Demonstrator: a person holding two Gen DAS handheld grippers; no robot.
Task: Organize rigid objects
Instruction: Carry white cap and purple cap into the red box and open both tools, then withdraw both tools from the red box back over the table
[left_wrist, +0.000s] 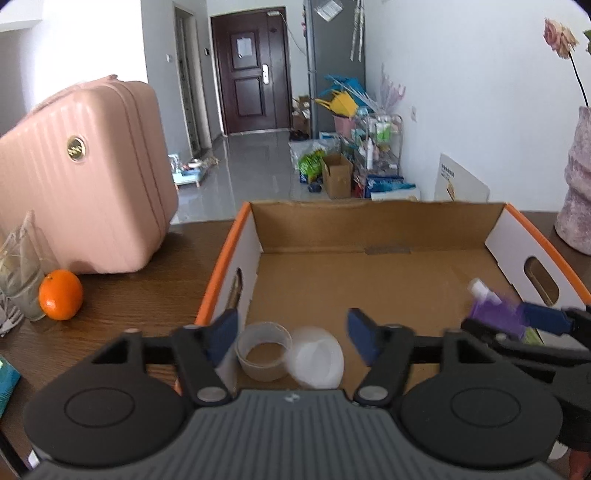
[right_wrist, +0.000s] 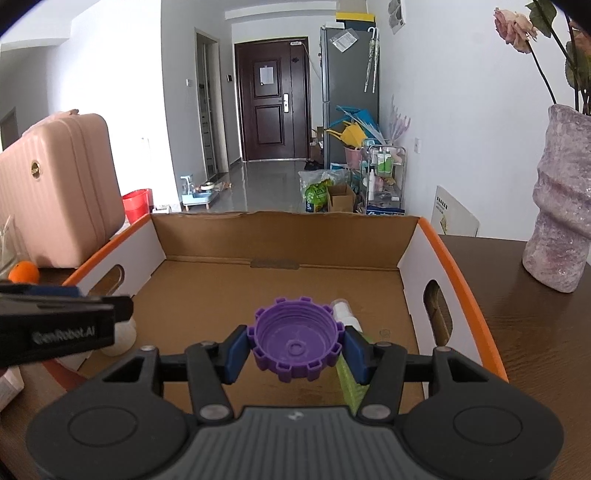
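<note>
Purple cap between blue fingers

**Two wrist views, one box**

My left wrist camera sits just behind the left tool, angled down into the near left corner of the cardboard box, close above its floor. My right wrist camera rides behind the right tool, nearer the box's right side. Both face the far hallway door. They share the box, the pink suitcase, the orange, the vase and the bench; each catches the other tool at its edge.
</note>
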